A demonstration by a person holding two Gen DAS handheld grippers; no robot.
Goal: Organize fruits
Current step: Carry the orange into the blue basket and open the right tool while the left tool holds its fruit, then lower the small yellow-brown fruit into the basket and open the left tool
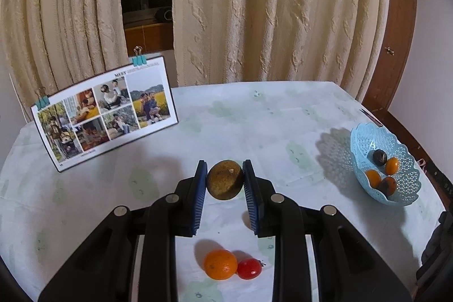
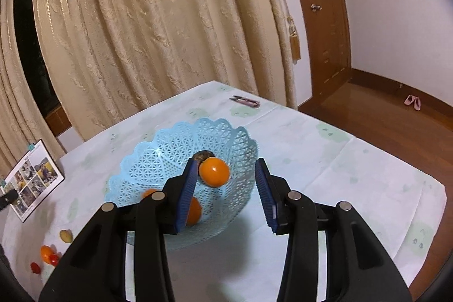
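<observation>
The job looks partly done. The blue basket (image 2: 158,157) holds several orange and dark fruits. The left gripper (image 1: 224,179) is clamped on a brownish-green fruit (image 1: 225,179), lifted above the tablecloth (image 1: 254,118), with the basket at its 3 o'clock. The right gripper (image 2: 226,183) hangs over the basket, jaws wide apart and empty (an orange fruit (image 2: 214,171) shows between them). Left to move: an orange (image 1: 220,264) and a small tomato (image 1: 249,268), touching, at the left gripper's 6 o'clock.
</observation>
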